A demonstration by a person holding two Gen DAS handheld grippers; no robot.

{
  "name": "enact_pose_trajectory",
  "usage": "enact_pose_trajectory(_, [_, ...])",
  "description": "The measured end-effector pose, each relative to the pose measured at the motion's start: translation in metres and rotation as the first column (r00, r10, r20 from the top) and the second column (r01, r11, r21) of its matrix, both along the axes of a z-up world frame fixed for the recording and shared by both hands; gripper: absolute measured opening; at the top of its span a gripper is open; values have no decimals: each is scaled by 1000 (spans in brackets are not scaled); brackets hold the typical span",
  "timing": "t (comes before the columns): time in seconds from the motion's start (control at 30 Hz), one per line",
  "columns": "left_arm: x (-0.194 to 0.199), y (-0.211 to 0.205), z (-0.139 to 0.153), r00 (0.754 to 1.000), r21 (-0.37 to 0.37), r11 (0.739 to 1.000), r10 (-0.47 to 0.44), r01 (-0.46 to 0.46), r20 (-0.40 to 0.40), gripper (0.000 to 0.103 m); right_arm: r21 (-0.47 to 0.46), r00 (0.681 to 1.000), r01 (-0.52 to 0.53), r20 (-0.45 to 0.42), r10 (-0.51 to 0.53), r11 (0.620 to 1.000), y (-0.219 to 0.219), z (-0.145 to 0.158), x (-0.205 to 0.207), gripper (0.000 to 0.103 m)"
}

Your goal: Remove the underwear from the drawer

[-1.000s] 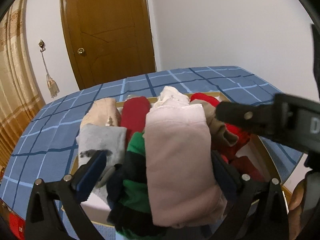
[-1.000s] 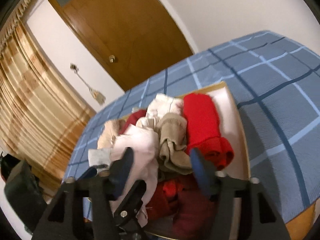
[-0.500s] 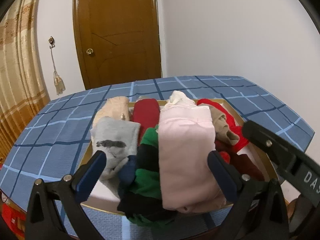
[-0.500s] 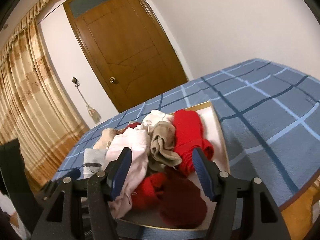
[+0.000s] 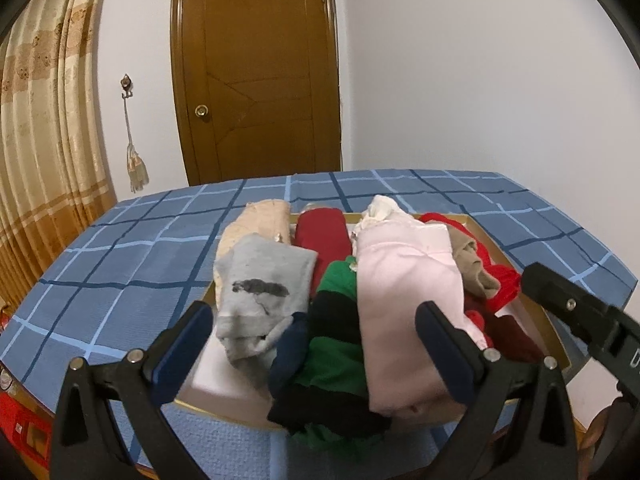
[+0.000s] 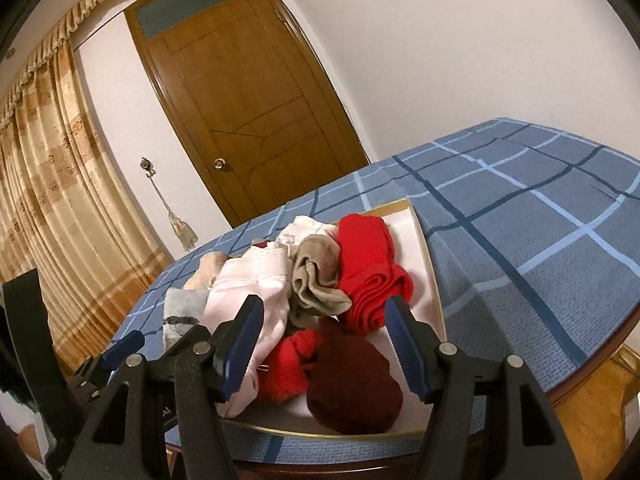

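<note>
Both grippers drawn back from drawer [image 5: 516,258], jaws empty

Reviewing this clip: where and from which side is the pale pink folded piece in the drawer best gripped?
Probably at its near folded end, coming from the front over the drawer's front rim. The pale pink piece lies lengthwise on top of the pile, and its rounded near end bulges over that rim, free of the neighbouring green and black garment. The open left tool already frames it.
</note>
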State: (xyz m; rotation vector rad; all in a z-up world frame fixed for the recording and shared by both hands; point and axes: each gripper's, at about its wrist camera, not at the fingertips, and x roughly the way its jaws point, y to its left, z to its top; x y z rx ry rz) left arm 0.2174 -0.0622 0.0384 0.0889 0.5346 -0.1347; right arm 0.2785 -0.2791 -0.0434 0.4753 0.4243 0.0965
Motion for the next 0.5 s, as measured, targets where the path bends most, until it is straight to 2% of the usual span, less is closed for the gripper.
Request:
enact_pose_trajectory(0.3, [-30, 11, 5, 1000, -18, 1000, -13, 13, 28, 103, -49, 999, -8, 54, 11, 999, 14, 11, -19, 65])
enact_pose_trajectory(0.5, [-45, 17, 8, 999, -36, 999, -4, 5, 38, 103, -42, 998, -15, 66, 18, 999, 17, 13, -34, 65])
